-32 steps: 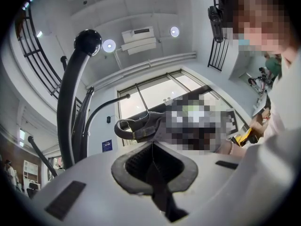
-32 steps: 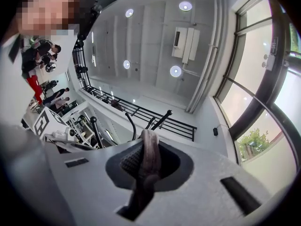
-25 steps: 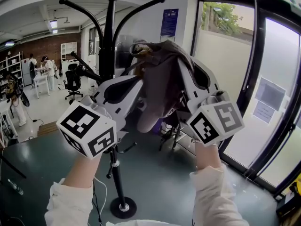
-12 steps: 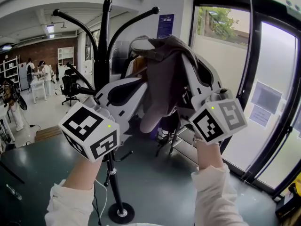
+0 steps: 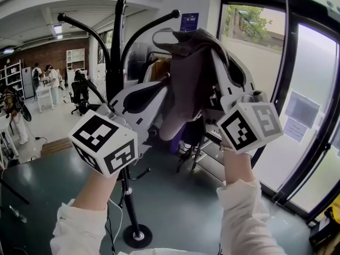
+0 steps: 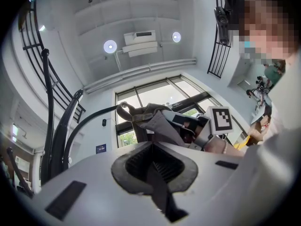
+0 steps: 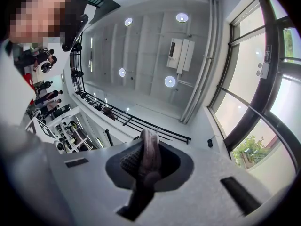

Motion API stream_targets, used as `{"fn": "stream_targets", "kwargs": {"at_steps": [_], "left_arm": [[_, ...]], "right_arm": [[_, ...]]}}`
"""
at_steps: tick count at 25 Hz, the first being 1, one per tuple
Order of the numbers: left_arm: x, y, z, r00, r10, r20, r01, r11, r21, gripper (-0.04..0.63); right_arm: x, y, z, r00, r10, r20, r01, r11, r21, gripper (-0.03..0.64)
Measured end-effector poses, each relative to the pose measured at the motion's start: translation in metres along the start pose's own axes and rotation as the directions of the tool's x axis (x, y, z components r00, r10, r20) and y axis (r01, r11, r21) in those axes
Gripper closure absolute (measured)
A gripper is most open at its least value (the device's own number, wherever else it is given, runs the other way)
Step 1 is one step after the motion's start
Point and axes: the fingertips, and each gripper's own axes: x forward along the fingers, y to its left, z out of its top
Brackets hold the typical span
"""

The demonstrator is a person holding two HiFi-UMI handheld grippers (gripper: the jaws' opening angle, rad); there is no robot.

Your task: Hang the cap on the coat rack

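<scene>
The dark grey-brown cap hangs in the air to the right of the black coat rack. Its top is a little below the tip of the rack's right hook. My right gripper is shut on the cap, and a fold of the fabric sits between its jaws. My left gripper points up at the cap from the lower left, shut with nothing in it. In the left gripper view the cap shows beyond the jaws, close to a curved hook.
The rack's round base stands on the dark floor with a cable beside it. Tall glass doors run along the right. A clothes rail with garments stands behind the rack. People and an office chair are far off at the left.
Both grippers have risen, and the cap has gone up with the right one. Its top has come nearer the level of the right hook's tip.
</scene>
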Motion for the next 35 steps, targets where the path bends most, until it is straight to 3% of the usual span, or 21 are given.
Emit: {"fn": "stream_targets", "kwargs": {"at_steps": [17, 35], "left_arm": [[0.030, 0.012, -0.003, 0.999, -0.036, -0.013, 0.036, 0.999, -0.005, 0.578], [0.019, 0.016, -0.017, 0.998, 0.032, -0.051, -0.029, 0.998, 0.064, 0.578]], "right_arm": [[0.033, -0.044, 0.027, 0.993, -0.037, 0.116, 0.032, 0.999, 0.043, 0.603], [0.054, -0.037, -0.004, 0.997, -0.013, 0.079, 0.005, 0.994, 0.105, 0.603]]}}
